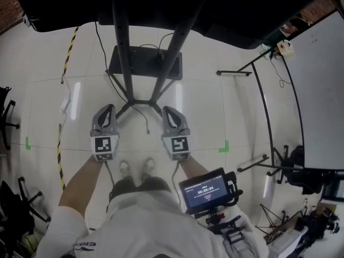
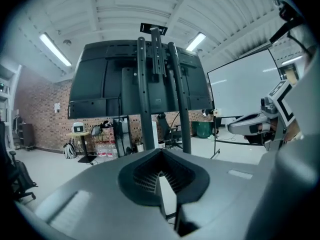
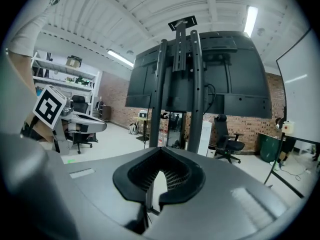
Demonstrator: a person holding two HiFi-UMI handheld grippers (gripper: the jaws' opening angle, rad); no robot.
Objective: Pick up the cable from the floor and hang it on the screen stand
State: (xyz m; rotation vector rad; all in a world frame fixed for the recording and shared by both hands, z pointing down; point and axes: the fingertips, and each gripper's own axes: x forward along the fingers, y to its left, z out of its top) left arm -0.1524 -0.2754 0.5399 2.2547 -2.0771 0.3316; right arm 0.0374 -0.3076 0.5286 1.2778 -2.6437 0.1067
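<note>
A thin black cable [image 1: 144, 118] lies on the pale floor, running from the screen stand's base [image 1: 145, 62] to a loose end just ahead of my feet. The stand's two dark posts [image 1: 124, 47] rise to the big black screen [image 2: 100, 79]. My left gripper [image 1: 109, 108] hovers left of the cable end and my right gripper [image 1: 167, 109] right of it, both well above the floor. Both are shut with nothing between the jaws. In the left gripper view the shut jaws [image 2: 161, 176] point at the posts [image 2: 145, 84]; the right gripper's [image 3: 156, 180] do the same.
A whiteboard [image 1: 322, 90] on a wheeled frame [image 1: 252, 165] stands at the right. Yellow-black tape [image 1: 67, 58] runs along the floor at the left, near office chairs [image 1: 8, 117]. Green tape marks [image 1: 224, 147] are on the floor. A small screen device [image 1: 207, 190] hangs at my chest.
</note>
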